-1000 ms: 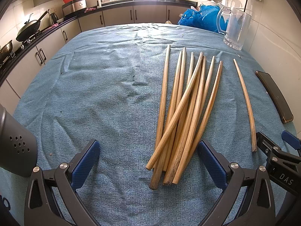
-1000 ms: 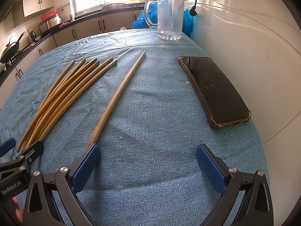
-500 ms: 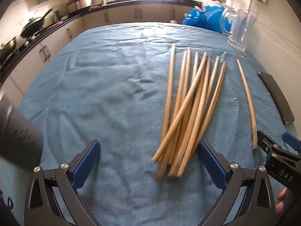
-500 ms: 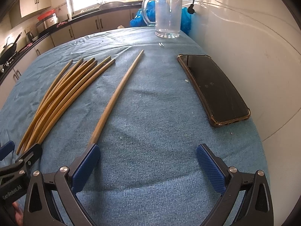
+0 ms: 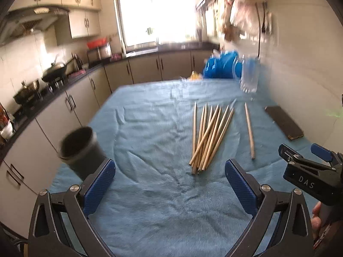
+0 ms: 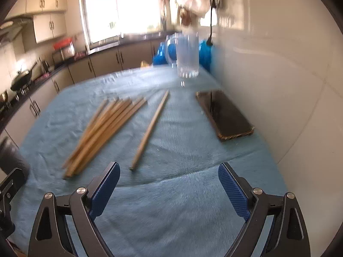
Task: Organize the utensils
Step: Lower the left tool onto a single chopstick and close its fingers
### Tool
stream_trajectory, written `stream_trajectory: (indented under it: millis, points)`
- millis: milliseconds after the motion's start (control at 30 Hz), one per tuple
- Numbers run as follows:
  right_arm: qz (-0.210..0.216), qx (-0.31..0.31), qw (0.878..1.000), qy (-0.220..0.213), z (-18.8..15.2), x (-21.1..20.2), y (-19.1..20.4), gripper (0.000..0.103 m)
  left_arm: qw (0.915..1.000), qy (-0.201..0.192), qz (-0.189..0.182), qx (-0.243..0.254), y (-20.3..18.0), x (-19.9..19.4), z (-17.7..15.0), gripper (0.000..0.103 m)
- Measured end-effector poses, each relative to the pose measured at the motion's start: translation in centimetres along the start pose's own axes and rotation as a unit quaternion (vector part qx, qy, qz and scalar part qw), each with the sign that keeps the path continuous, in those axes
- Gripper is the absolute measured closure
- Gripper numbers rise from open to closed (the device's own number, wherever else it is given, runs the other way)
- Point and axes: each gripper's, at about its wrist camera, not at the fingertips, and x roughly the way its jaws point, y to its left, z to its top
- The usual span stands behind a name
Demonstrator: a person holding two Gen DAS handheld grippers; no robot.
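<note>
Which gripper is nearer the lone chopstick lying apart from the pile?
Right. The right gripper sits just behind the lone chopstick, whose near end lies slightly to its left. The left gripper is further left, lined up behind the pile.

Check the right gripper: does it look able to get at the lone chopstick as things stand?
Probably yes. The right gripper is open and empty, and the lone chopstick lies apart from the chopstick pile, its near end just ahead of the left finger. Only bare blue cloth lies between.
</note>
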Motion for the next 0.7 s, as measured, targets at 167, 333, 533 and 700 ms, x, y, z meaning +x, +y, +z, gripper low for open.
stream_trajectory:
  millis: [167, 333, 533, 700]
  points:
    - [-0.01, -0.016, 0.999, -0.049, -0.2, -4.4, 1.0, 0.008, 0.9995, -0.029, -0.011, -0.004, 1.0, -2.7, 0.3, 0.001]
    - [-0.01, 0.002, 0.995, -0.095, 0.2, -8.0, 1.2, 0.008, 0.9988, -0.046, -0.009, -0.015, 2.4, -4.7, 0.0, 0.001]
    - [-0.011, 0.008, 0.993, -0.12, 0.9, -9.5, 1.7, 0.007, 0.9983, -0.045, -0.01, -0.036, 3.5, -5.1, 0.0, 0.001]
    - [-0.01, 0.008, 0.993, -0.115, 1.1, -9.0, 1.4, 0.007, 0.9988, -0.026, -0.016, -0.038, 3.4, -4.1, 0.1, 0.001]
